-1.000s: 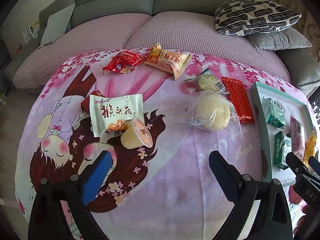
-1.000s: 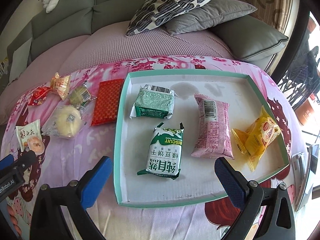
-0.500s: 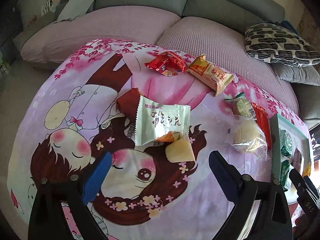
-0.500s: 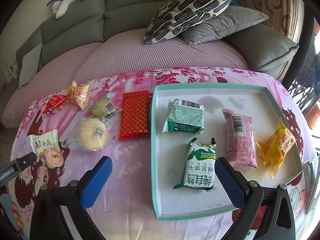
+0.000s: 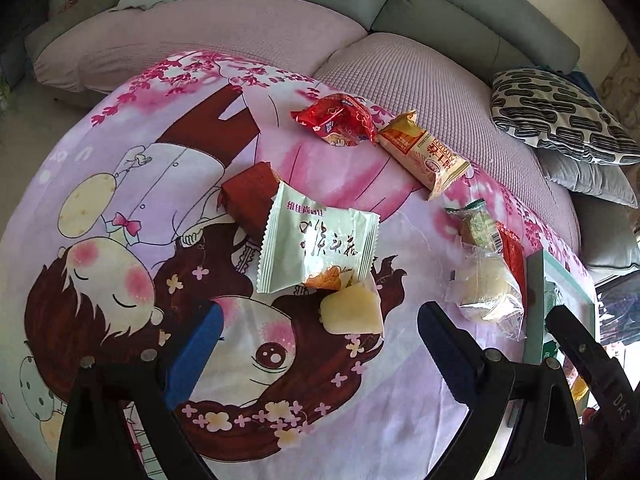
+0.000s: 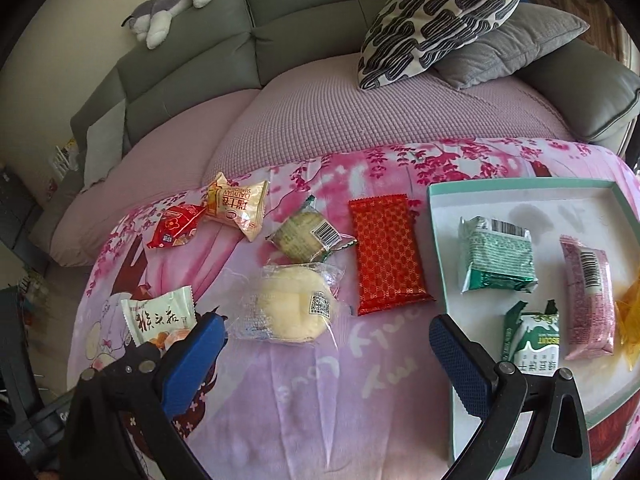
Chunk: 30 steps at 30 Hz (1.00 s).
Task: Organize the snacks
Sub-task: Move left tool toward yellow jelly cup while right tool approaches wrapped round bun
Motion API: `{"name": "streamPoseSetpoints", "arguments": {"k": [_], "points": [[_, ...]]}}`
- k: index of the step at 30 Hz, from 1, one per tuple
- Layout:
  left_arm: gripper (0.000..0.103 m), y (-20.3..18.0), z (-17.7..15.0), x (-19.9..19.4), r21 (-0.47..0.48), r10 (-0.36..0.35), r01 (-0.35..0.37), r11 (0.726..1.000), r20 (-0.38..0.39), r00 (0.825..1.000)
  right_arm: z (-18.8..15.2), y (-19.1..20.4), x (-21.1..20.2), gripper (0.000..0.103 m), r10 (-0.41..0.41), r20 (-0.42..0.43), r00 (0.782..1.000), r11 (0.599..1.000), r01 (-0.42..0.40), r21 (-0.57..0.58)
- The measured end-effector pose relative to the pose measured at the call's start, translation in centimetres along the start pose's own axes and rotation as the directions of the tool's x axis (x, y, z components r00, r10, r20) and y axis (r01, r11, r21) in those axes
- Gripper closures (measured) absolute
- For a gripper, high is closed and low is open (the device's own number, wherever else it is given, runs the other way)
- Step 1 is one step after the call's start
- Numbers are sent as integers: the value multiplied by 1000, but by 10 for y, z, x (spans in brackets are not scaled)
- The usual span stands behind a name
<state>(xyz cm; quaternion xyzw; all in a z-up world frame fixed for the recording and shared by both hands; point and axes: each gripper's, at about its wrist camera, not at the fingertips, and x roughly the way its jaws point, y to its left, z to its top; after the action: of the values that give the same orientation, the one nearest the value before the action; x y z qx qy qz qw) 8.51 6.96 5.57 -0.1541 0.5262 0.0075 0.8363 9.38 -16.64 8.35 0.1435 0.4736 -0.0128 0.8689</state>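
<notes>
Snacks lie on a pink cartoon cloth. My left gripper [image 5: 320, 344] is open and empty, close above a yellow jelly cup [image 5: 351, 312] and a pale green packet [image 5: 316, 246]. A brown packet [image 5: 250, 194], a red wrapper [image 5: 336, 120] and an orange bar [image 5: 426, 158] lie beyond. My right gripper [image 6: 328, 344] is open and empty, near a wrapped bun [image 6: 292, 306] and a red patterned packet [image 6: 386, 254]. The teal-rimmed tray [image 6: 440, 248] at the right holds a green packet [image 6: 498, 256], a biscuit pack [image 6: 532, 340] and a pink pack [image 6: 590, 300].
A grey sofa with mauve cushions [image 6: 360, 112] runs behind the cloth. A patterned pillow [image 6: 440, 16] and a grey pillow [image 6: 512, 44] sit at the back right. A plush toy [image 6: 172, 4] lies on the sofa back. A green-wrapped cake [image 6: 308, 236] lies by the bun.
Both grippers have swung to the left. The left one has closed in on the jelly cup and green packet. The tray has slid toward the right edge of the right wrist view.
</notes>
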Motion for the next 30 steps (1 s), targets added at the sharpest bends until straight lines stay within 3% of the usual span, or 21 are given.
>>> {"name": "streamPoseSetpoints", "arguments": {"k": [7,18,20,23,30], "points": [[5,-3,1,18,-11,-11,11,1000,-34,999,13,8,35,0,-25,-102,995,999,21,-32],[10,-4,1,33,-29,-51,50,998,-62,997,16,29,66,0,-50,-168,985,995,35,-94],[10,-4,1,35,-32,-54,52,998,-70,996,16,30,68,3,-53,-170,984,995,36,-97],[20,-3,2,38,-42,-57,53,998,-76,995,17,31,71,10,-47,-184,982,996,31,-89],[20,-3,3,40,-44,-56,53,998,-81,995,14,27,68,21,-21,-191,981,997,7,-76]]}}
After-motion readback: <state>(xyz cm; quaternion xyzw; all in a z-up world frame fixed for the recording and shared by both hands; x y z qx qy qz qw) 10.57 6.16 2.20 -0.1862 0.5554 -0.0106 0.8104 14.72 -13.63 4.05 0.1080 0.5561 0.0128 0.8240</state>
